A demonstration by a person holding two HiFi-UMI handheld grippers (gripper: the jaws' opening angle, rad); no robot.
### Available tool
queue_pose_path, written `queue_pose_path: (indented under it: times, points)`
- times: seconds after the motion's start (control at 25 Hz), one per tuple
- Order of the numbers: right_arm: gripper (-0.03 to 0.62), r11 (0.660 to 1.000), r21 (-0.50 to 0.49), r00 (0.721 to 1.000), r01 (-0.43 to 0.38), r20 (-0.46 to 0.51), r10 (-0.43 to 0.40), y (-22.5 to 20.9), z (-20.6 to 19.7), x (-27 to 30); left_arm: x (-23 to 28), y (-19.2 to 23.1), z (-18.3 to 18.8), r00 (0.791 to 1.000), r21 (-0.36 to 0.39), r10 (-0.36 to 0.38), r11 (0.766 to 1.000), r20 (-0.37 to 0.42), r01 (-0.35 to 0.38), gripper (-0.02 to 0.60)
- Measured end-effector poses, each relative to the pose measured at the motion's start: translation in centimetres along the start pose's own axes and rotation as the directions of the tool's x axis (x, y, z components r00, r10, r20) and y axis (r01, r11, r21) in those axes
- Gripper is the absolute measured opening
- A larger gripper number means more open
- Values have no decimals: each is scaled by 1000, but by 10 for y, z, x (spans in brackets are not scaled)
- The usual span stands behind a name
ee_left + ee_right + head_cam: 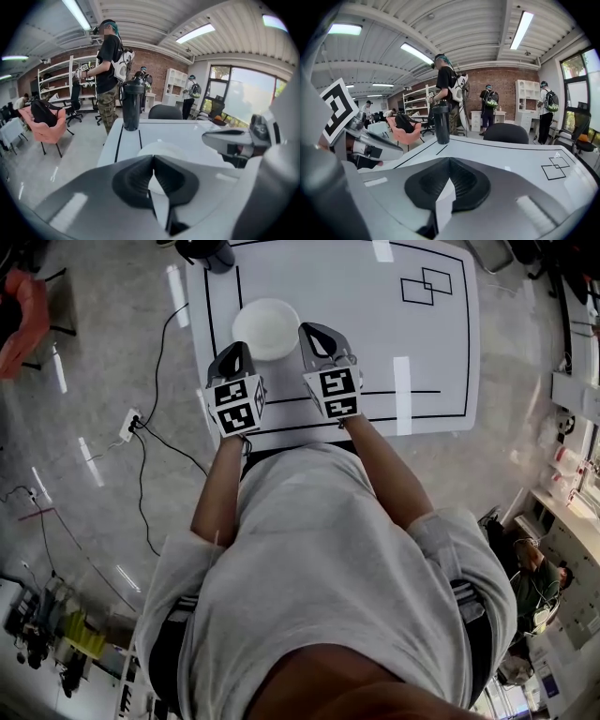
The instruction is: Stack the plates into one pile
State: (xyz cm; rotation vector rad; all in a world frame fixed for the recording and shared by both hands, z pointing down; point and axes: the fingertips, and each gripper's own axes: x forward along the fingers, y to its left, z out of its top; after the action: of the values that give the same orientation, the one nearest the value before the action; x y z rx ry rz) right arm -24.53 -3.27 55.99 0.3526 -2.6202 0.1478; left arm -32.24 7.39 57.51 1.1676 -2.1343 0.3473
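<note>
Overhead, left gripper point(237, 352) and right gripper point(312, 332) both shut beside the plates point(266, 327)

Looks steeply down on a person in a grey T-shirt point(328, 596), arms forward, one gripper in each hand above the near edge of a white table point(441, 352). Shows the plates as one round white pile inside the table's black outline, between the two gripper tips and slightly beyond them. Places the right tip just beside the pile's rim and the left tip near its lower left edge. Cannot tell whether either tip touches it.

From the left gripper view, shows dark ribbed pads point(133, 180) pressed together with nothing caught between them. Has the white pile on the table just past the tips and the right gripper off to the right. From the right gripper view, likewise shows pads point(464, 180) closed on each other and empty, with the left gripper and its square-marker cube point(335, 110) at the left edge.

Stands a dark drinking bottle point(211, 251) upright at the table's far left corner, well apart from the plates. Marks two overlapping black squares point(427, 285) toward the far right corner. Beyond the table, takes in a pink chair point(47, 129), white shelving point(61, 77), a brick wall point(159, 65) and several standing people.
</note>
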Motion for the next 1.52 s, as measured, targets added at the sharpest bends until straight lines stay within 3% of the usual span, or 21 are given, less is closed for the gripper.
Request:
queue_pose_path:
  times: [0.32, 0.44, 0.68, 1.0, 1.16, 1.52]
  points:
    - [-2, 999, -31, 997, -25, 68, 27, 2, 13, -53, -39, -41, 10, 993, -25, 28, 999, 115, -25, 3]
    - [-2, 999, -49, 990, -15, 139, 22, -6, 29, -87, -63, -60, 16, 985, -36, 55, 998, 162, -50, 3]
    - [-2, 999, -46, 964, 19, 265, -6, -38, 37, -176, -110, -129, 20, 959, 20, 64, 997, 277, -72, 3]
    - [-2, 996, -38, 949, 82, 307, -66, -79, 11, -292, -175, -222, 2, 918, 28, 64, 996, 392, -82, 2]
    - [-2, 994, -40, 939, 98, 335, -79, -96, 0, -341, -196, -268, -7, 909, 21, 33, 999, 415, -45, 2]
    - [-2, 990, -31, 910, 140, 398, -117, -123, -20, -415, -222, -363, -3, 881, 144, -93, 989, 463, 29, 2]
